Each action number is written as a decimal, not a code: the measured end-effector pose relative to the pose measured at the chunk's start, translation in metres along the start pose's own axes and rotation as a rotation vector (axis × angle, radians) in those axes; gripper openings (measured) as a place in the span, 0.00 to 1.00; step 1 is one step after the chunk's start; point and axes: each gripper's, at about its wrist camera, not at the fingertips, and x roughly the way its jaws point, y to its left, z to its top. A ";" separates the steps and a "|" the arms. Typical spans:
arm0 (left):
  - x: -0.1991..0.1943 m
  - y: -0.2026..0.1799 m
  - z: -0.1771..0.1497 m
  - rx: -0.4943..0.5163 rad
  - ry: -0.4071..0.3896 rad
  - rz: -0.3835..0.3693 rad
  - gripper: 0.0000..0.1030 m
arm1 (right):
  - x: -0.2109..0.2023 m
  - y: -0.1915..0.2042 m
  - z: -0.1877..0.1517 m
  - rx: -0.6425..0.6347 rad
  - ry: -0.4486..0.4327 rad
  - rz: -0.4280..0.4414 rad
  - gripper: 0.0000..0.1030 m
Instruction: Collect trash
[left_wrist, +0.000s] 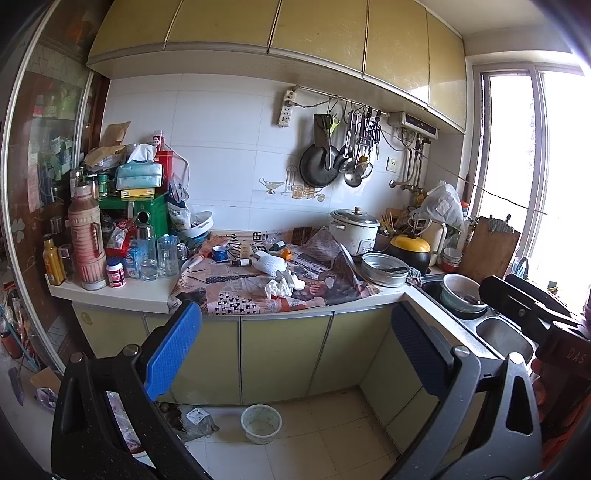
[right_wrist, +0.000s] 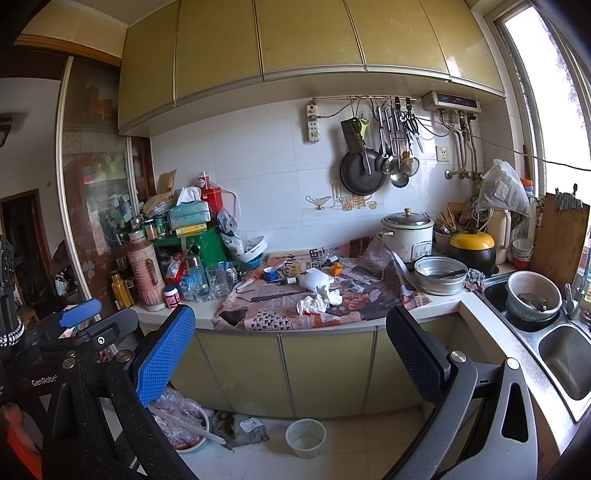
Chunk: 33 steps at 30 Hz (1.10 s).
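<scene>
Crumpled white tissues (left_wrist: 282, 286) (right_wrist: 317, 301) lie on newspaper (left_wrist: 243, 295) (right_wrist: 280, 314) spread over the kitchen counter, beside a white mesh foam wrap (left_wrist: 271, 263) (right_wrist: 314, 278). A small white bin (left_wrist: 261, 422) (right_wrist: 306, 436) stands on the floor below the cabinets. My left gripper (left_wrist: 295, 350) is open and empty, held back from the counter at cabinet-door height. My right gripper (right_wrist: 291, 354) is open and empty too, at about the same distance. The right gripper also shows at the right edge of the left wrist view (left_wrist: 532, 306), and the left one at the left edge of the right wrist view (right_wrist: 85, 314).
The counter's left end is crowded with a thermos (left_wrist: 86, 240), jars, glasses (right_wrist: 216, 280) and a green tin. A rice cooker (right_wrist: 408, 234), steel pan (right_wrist: 439, 275) and black-and-yellow pot stand right. A sink (right_wrist: 565, 354) holds bowls. Plastic bags (right_wrist: 236, 428) lie on the floor.
</scene>
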 end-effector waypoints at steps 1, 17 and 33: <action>0.000 0.000 0.000 0.001 0.000 0.001 1.00 | 0.000 0.000 0.000 0.001 -0.001 -0.001 1.00; 0.000 -0.002 0.000 -0.008 0.004 -0.002 1.00 | -0.001 -0.003 0.001 0.004 -0.004 -0.005 1.00; 0.034 0.002 0.005 -0.030 0.042 0.029 1.00 | 0.016 -0.017 0.001 0.000 0.013 -0.032 1.00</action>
